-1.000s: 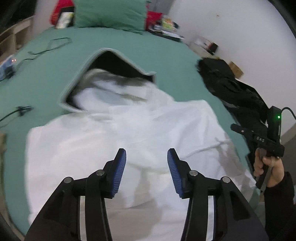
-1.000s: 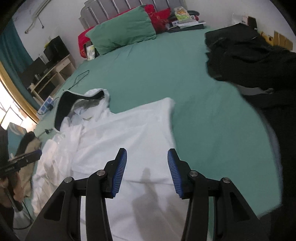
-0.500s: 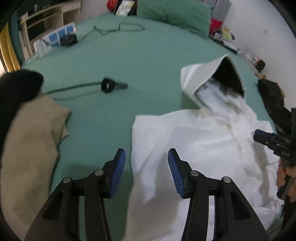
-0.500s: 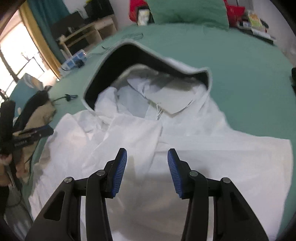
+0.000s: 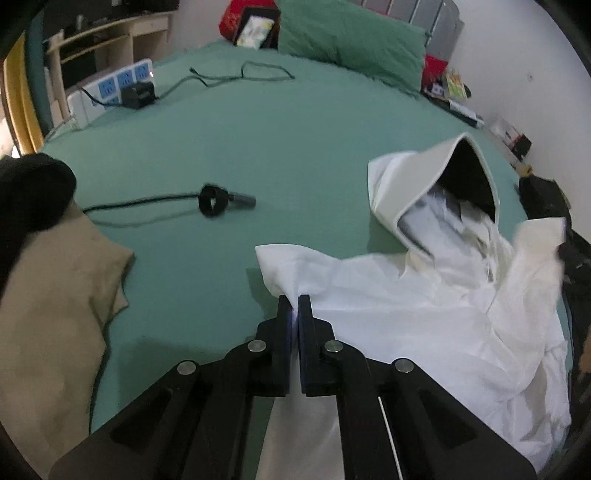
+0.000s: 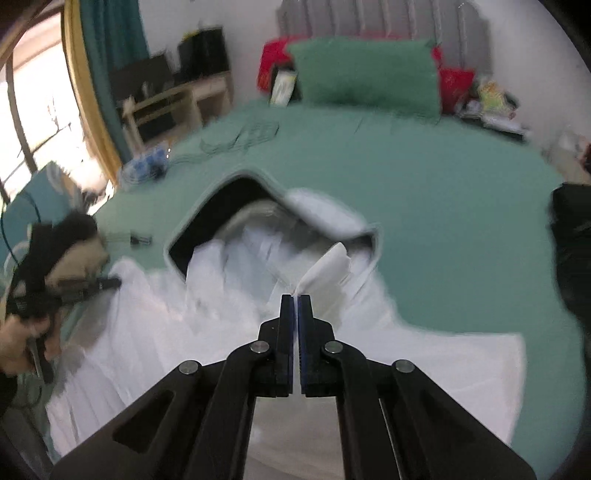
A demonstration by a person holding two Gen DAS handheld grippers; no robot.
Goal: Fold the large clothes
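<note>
Pinching the white hooded jacket (image 5: 424, 332) with both clamped grippers, left gripper (image 5: 294, 301) and right gripper (image 6: 295, 299) (bed (image 5: 295, 155) beneath) should lift evenly, keeping the cloth taut.

My work surface is a bed covered by a green sheet (image 5: 303, 155), which serves as the landmark for everything that follows. At its head I see a green pillow (image 5: 347, 37) with red items (image 5: 240, 18) just beside it, while on the sheet lie a thin looped cord (image 5: 243, 72), a black cable with a ring-shaped end (image 5: 210, 200), and a white power strip (image 5: 110, 88) with a black adapter (image 5: 138, 95) at the edge nearest the wooden shelving (image 5: 110, 40). A tan garment (image 5: 55, 314) and a black item (image 5: 29, 195) rest at the sheet's near left edge, and a pile of dark clothing (image 6: 572, 229) sits at its right edge.
</note>
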